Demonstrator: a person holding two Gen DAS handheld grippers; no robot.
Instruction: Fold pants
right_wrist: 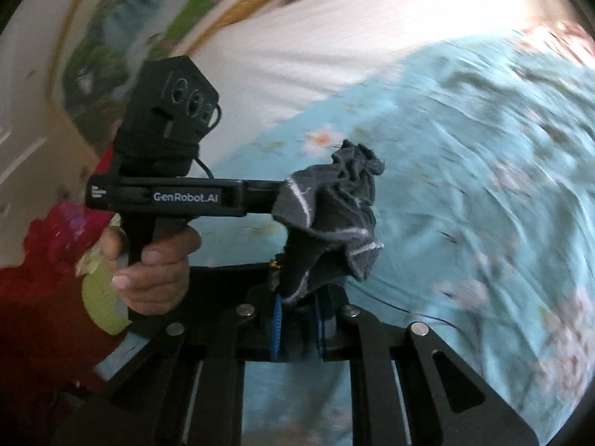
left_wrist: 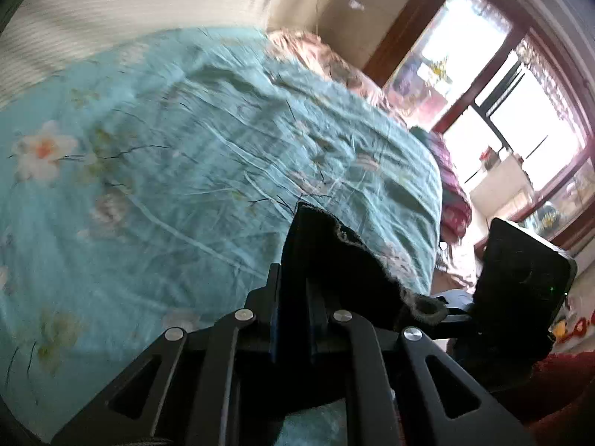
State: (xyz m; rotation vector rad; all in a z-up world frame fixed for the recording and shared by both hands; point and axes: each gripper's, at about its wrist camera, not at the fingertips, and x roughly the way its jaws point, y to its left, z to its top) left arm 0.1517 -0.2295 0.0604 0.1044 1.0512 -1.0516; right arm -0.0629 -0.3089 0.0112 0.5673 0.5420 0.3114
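Left gripper (right_wrist: 282,193): pinches one edge of the pants (right_wrist: 334,219), held by your left hand (right_wrist: 156,271). Right gripper (right_wrist: 301,297): pressed together on the bunched dark grey cloth. Pants: lifted clear above the teal floral bedspread (right_wrist: 483,186), none touching it. Handling, by my estimate: light, limp, non-slippery; grip the waistband corners or hems, never mid-panel.

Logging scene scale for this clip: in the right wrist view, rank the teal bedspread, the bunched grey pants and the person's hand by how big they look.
1. teal bedspread, clearly largest.
2. grey pants and hand: similar in apparent size and at unclear depths, so not ranked.
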